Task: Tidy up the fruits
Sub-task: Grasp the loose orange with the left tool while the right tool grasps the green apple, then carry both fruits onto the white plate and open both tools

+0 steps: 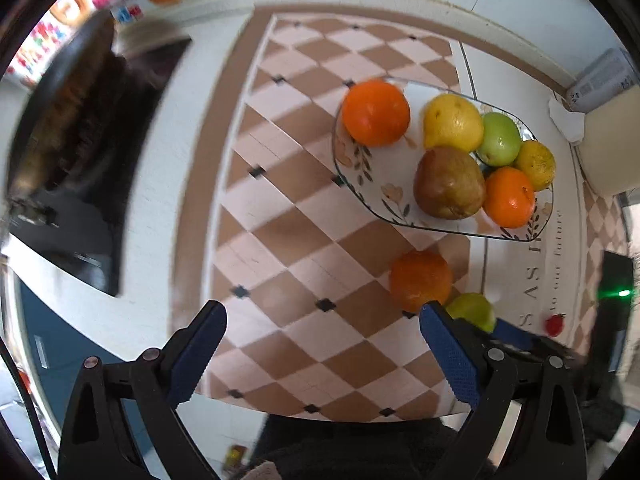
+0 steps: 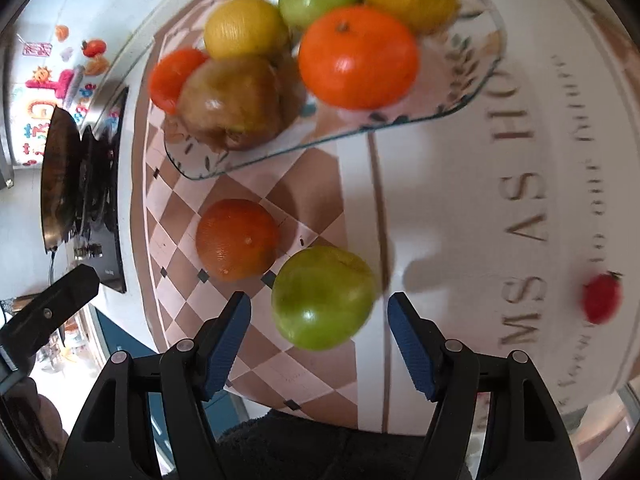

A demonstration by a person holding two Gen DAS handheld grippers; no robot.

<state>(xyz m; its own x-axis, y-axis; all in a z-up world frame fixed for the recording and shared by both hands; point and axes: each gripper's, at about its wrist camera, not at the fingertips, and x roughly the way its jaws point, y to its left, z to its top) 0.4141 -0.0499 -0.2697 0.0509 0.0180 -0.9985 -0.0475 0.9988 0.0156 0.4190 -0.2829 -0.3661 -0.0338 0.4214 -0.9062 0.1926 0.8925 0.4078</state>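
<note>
A glass plate (image 1: 360,168) (image 2: 476,80) with leaf print holds several fruits: oranges, lemons, a green apple and a brown pear (image 1: 448,184) (image 2: 236,100). On the table beside it lie a loose orange (image 1: 420,280) (image 2: 238,240), a green apple (image 1: 472,310) (image 2: 324,298) and a small red strawberry (image 1: 555,325) (image 2: 600,298). My right gripper (image 2: 320,320) is open with the green apple between its blue pads, not touching. My left gripper (image 1: 324,328) is open and empty above the checkered tabletop, left of the loose orange.
A black stove with a dark pan (image 1: 72,128) (image 2: 64,184) stands at the left. A beige container (image 1: 612,144) and a grey box (image 1: 604,80) sit at the far right. The left gripper's finger (image 2: 52,304) shows at the left of the right wrist view.
</note>
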